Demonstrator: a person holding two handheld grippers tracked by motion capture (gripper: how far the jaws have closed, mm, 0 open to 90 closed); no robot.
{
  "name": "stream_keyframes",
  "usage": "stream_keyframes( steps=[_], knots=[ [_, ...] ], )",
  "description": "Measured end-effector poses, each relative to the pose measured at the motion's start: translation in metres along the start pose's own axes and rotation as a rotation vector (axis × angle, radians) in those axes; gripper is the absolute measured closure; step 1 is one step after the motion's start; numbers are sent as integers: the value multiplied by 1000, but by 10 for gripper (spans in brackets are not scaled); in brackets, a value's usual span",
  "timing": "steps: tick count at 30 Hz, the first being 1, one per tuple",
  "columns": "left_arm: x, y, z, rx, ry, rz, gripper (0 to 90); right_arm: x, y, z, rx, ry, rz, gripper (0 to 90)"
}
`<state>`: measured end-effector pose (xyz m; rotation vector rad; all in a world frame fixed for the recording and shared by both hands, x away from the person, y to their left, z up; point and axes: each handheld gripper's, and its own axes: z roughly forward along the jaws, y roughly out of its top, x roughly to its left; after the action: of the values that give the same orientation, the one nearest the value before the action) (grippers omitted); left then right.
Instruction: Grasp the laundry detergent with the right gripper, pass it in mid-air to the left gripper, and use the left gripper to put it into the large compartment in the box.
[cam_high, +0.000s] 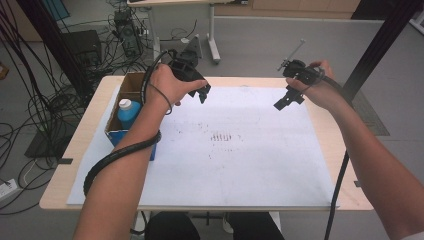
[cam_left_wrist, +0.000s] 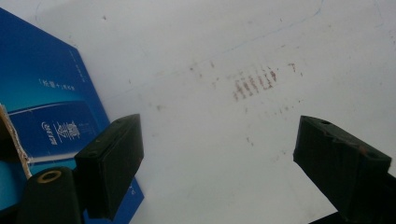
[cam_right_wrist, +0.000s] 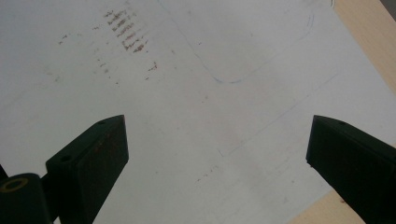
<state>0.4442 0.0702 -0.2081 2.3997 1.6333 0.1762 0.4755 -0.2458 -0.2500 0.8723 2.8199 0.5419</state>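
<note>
Both hands were raised above the far half of the tabletop (cam_high: 330, 135), well apart, each holding a black gripper.

Left gripper (cam_high: 202, 93): jaws parted, nothing between them, pointing down and toward the middle of the white sheet (cam_high: 240, 165). In the left gripper view the two blunt black pads stood wide over the sheet, with the blue carton face beside the left pad.

Right gripper (cam_high: 286, 100): jaws released, empty, angled down and inward toward the sheet. In the right gripper view the pads stood wide over the sheet near its corner, bare pale wood showing past the edge.

Nearest thing to the left gripper: an open cardboard box (cam_high: 131, 85) at the left edge of the tabletop, brown inside, glossy blue printed outside, its long axis running away from the person. Inside it, a light-blue plastic bottle (cam_high: 128, 113) with a white cap stood upright.

White sheet: flat, matte, rectangular, covering most of the tabletop; a patch of short reddish-brown stroke marks (cam_high: 221, 136) near its centre, faint blue pen lines elsewhere. Tabletop light wood, rounded corners.
</note>
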Motion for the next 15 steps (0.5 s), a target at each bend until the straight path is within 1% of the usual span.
stream_keyframes(
  steps=[9,11,15],
  knots=[
    [0,-1,-2,-4,-4,0,162,2,1,1,3,1,-4,58],
    [0,-2,-2,-3,-11,0,162,3,1,1,2,4,-3,58],
    [-1,-3,-2,-5,-20,0,161,5,0,2,-14,-2,-5,58]
  ],
)
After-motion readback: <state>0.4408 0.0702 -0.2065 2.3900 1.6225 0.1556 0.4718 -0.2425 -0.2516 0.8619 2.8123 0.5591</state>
